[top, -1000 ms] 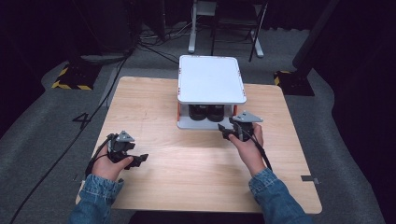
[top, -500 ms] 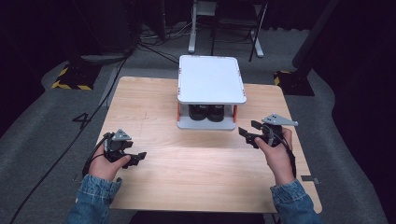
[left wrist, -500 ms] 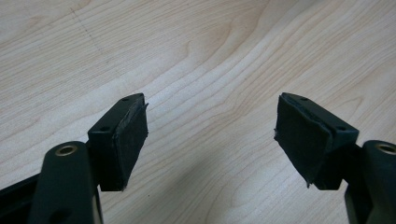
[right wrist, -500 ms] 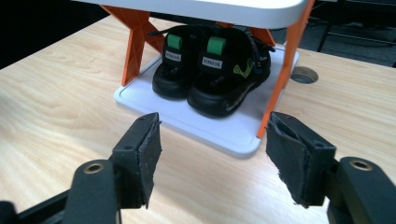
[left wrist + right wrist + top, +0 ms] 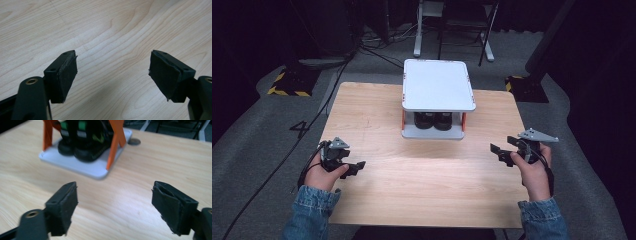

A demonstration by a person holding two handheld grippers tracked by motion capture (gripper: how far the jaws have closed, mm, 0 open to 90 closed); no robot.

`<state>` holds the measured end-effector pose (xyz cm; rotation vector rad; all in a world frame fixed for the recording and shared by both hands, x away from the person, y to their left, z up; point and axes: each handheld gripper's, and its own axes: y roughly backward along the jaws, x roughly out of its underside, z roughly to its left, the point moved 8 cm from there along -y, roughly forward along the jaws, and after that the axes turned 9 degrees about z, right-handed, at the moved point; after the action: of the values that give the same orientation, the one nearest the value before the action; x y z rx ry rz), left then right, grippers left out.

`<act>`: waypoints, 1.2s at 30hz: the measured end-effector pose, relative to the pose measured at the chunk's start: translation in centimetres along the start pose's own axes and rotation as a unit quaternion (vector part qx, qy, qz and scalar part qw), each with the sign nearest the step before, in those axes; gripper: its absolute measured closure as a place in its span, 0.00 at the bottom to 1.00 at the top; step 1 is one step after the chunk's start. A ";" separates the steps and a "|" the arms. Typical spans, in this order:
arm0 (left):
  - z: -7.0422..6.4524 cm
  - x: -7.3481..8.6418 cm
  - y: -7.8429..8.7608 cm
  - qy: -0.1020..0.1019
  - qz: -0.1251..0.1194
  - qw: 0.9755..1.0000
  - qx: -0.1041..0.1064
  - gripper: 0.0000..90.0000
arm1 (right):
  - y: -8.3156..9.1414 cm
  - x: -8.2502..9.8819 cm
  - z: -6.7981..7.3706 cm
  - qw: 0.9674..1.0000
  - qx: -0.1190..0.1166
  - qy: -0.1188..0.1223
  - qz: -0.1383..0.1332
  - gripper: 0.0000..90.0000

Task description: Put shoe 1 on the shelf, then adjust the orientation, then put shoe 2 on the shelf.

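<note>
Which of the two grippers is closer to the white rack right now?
The right gripper: its open jaws point at the white rack, with the black shoes ahead. The left gripper sits farther off, open above bare table.

The left gripper (image 5: 354, 167) rests near-left, fingers (image 5: 65, 75) spread; the right gripper (image 5: 502, 152), near-right, has just been opening, nothing between.

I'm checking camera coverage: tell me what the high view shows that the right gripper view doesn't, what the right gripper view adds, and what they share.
High view alone: the rack's white top shelf, the left gripper near the table's left edge, open over bare wood, both denim sleeves, and the floor cables. Right gripper view alone: green and white markings on the dark shoes, the orange posts seen close, and a small round disc behind the rack. Shared: the wooden table, the rack's bottom tray carrying the shoes, and the right gripper, jaws apart, nothing between them.
</note>
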<state>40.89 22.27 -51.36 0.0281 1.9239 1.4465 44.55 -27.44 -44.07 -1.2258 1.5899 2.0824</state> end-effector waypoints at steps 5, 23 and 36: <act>0.5 0.5 -0.1 0.002 0.008 1.000 -0.011 0.24 | -0.4 1.7 -1.1 1.000 -0.005 0.008 0.024 0.19; 1.0 0.9 -0.4 0.005 0.014 1.000 -0.015 0.24 | -3.0 7.0 -3.2 0.995 0.002 -0.008 0.103 0.19; 1.3 1.8 -2.2 -0.006 0.048 0.999 -0.010 0.22 | -5.5 10.3 -3.6 0.991 0.024 0.012 0.128 0.18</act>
<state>41.13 23.29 -54.28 0.1222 1.9210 1.5243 43.42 -31.43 -55.53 -1.0854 1.8836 2.1695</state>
